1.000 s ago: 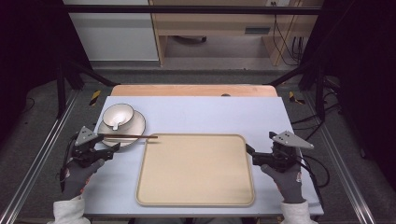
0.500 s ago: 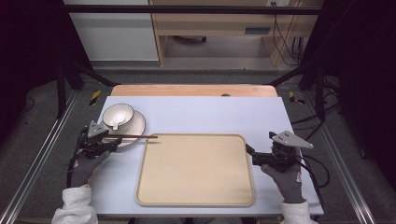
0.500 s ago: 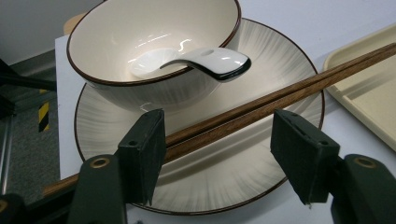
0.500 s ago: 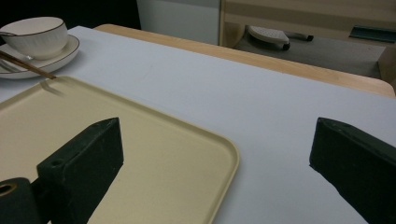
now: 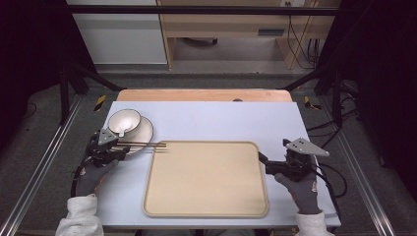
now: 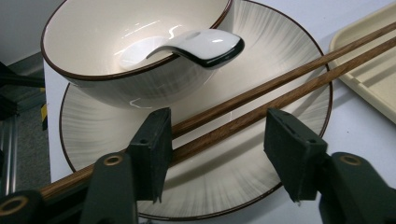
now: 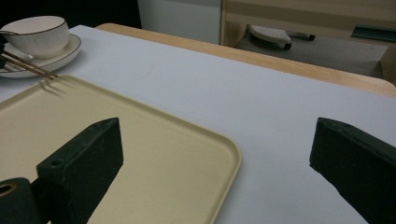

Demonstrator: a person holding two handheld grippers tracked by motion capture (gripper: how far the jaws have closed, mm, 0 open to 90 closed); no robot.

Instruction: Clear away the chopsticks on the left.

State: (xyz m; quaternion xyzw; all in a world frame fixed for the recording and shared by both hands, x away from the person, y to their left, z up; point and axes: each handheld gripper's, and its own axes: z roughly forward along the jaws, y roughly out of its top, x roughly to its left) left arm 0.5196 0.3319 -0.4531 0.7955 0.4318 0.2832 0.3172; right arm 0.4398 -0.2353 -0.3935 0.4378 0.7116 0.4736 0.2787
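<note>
Nearest, the right tool (image 5: pixel 265 164) rests on the bench (image 5: pixel 216 120) beside the tray (image 5: pixel 206 179), jaws spread wide, holding nothing. The left tool (image 6: pixel 217 147) has its jaws apart around the chopsticks (image 6: pixel 280 88) (one pad touches a stick, the other stands clear), so they are not yet pinched. The sticks lie across the plate (image 6: pixel 285 56), tips over the tray's edge. Beyond, a spoon (image 6: pixel 201 44) sits in the bowl (image 6: pixel 93 32). Closing unevenly could roll one stick away or nudge the bowl. No readable writing anywhere.
</note>
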